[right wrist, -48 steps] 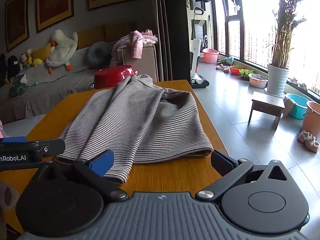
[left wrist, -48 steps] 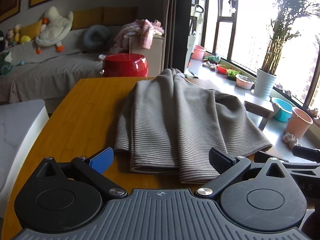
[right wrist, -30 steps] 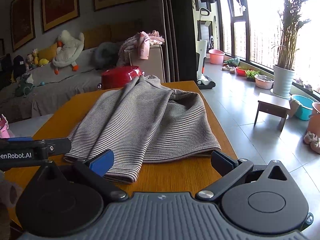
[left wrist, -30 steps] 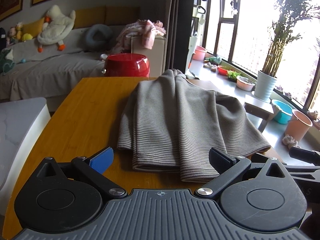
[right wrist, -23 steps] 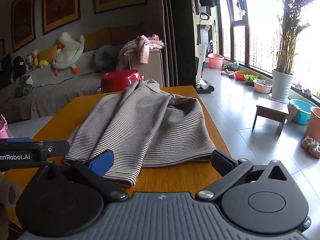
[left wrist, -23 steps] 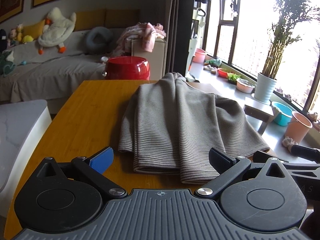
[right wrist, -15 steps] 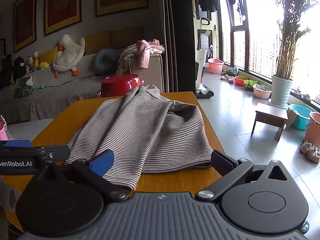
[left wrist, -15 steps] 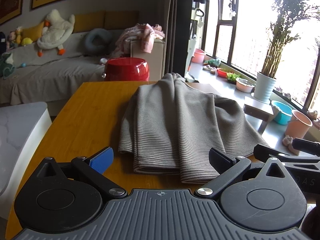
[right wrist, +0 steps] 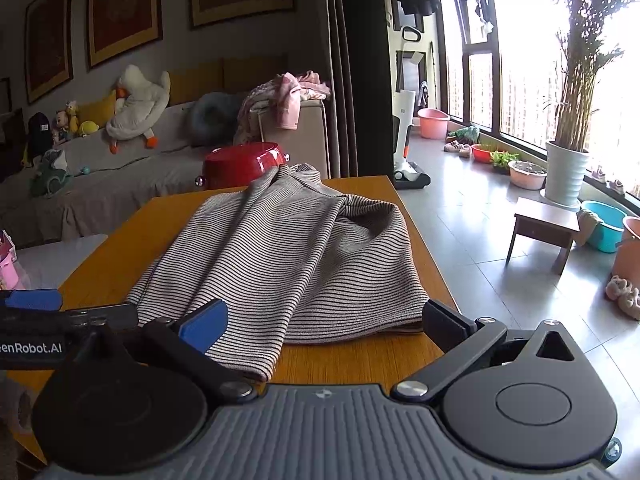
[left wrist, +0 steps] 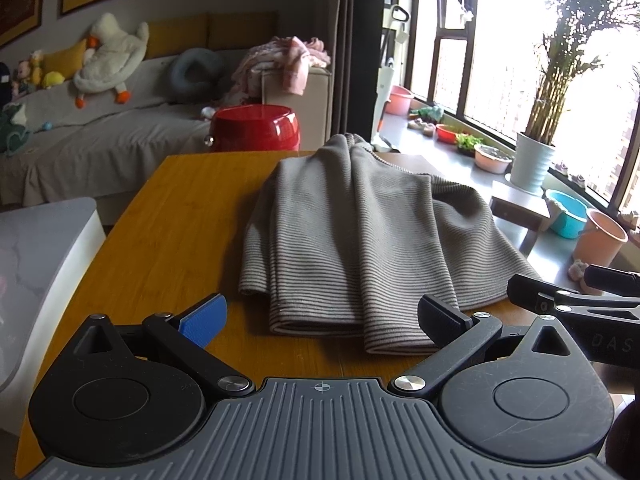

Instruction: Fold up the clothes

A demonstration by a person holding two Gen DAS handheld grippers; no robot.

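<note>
- Living room with a grey sofa under framed pictures and a bright window wall; an orange wooden desk fills the foreground.
- Striped grey garment lies on the desk, loosely folded lengthwise, its hem toward the cameras and its right edge at the desk's rim.
- Compared with a second ago, both cameras sit slightly higher and farther back and the garment lies unchanged; judged, the next fold has not begun.
- Left hand-held gripper: jaws wide apart, empty, just short of the hem.
- Right hand-held gripper: jaws wide apart, holding nothing, hem between its fingers.
- Red stool stands beyond the desk.
- Basins along the window: a blue basin, contents unseen; a pale one holding soil.
</note>
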